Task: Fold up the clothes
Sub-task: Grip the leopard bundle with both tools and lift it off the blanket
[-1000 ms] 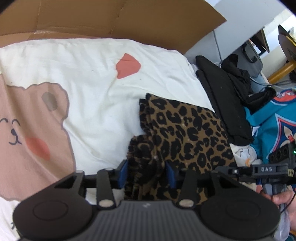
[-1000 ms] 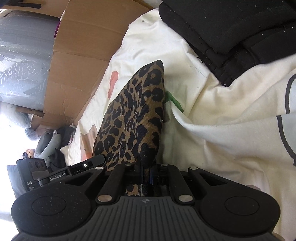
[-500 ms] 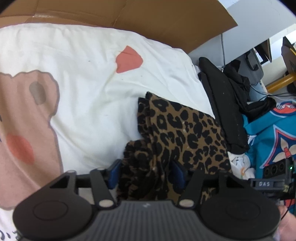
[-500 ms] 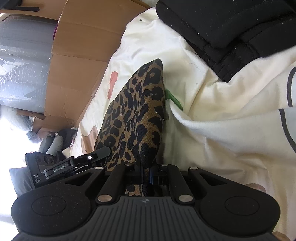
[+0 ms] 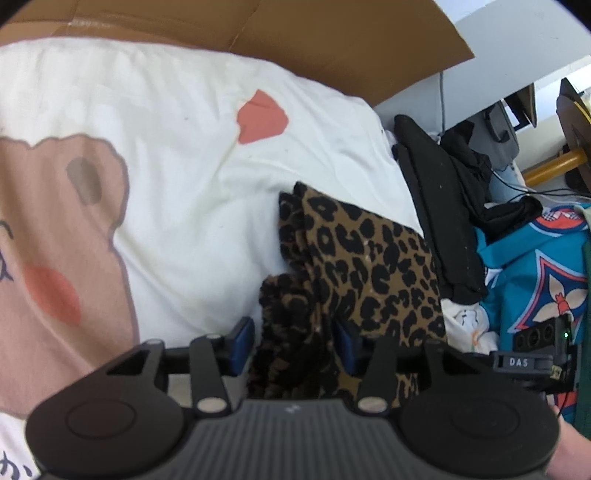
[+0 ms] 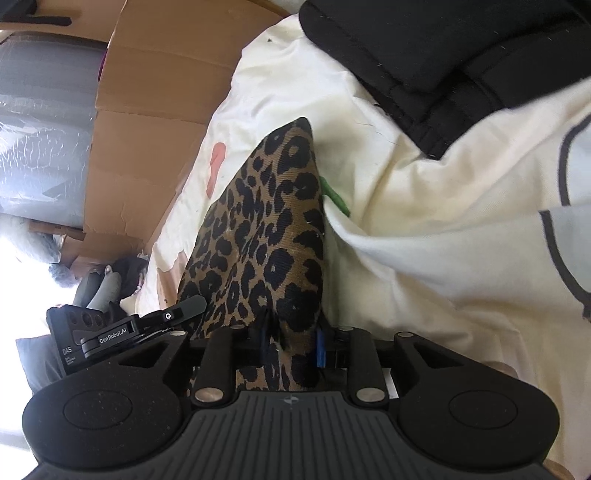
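A folded leopard-print garment (image 5: 362, 258) lies on a white bedsheet with a bear print (image 5: 166, 192). My left gripper (image 5: 295, 347) is open, its blue pads on either side of a bunched edge of the garment. In the right wrist view the same garment (image 6: 266, 240) runs away from my right gripper (image 6: 291, 347), whose fingers have parted around the near edge. The left gripper's body (image 6: 122, 332) shows at the left of that view.
A stack of black clothes (image 5: 443, 206) lies right of the garment, also in the right wrist view (image 6: 443, 55). A teal printed garment (image 5: 535, 277) is further right. Cardboard (image 5: 258, 33) stands behind the bed. The other gripper (image 5: 535, 354) shows low right.
My right gripper has opened from shut on the garment's edge. My left gripper has widened around the bunched fabric. The left view has shifted slightly left.
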